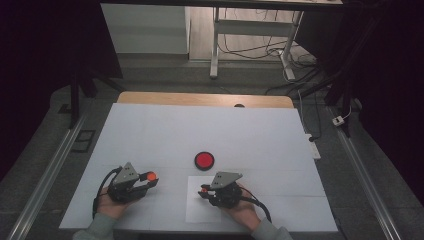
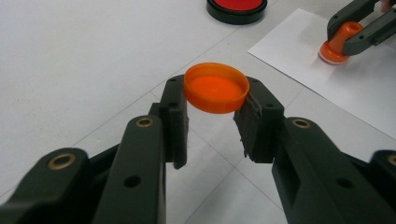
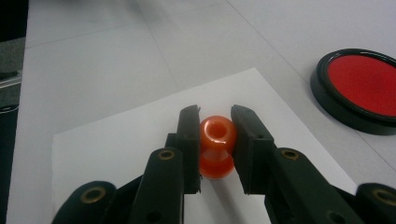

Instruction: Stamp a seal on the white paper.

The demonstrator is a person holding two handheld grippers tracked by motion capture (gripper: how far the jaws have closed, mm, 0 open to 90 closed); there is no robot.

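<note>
My left gripper (image 2: 212, 105) is shut on a shallow orange cap (image 2: 216, 87), held hollow side up just above the table; from the high view the left gripper (image 1: 150, 179) sits at the front left with the orange cap (image 1: 150, 176) at its tip. My right gripper (image 3: 215, 135) is shut on an orange stamp (image 3: 217, 144) by its knob, the stamp's base pressed on a white paper sheet (image 3: 116, 140). From above, the right gripper (image 1: 205, 191) rests over the paper sheet (image 1: 200, 210). A round black pad with red ink (image 1: 204, 160) lies just beyond both grippers.
A white table cover (image 1: 175, 130) spans the wooden table; its front edge runs near the person's sleeves. Beyond the far edge stand a white desk frame (image 1: 250, 30) and loose cables (image 1: 295, 65) on the floor. Metal rails (image 1: 50, 170) flank both sides.
</note>
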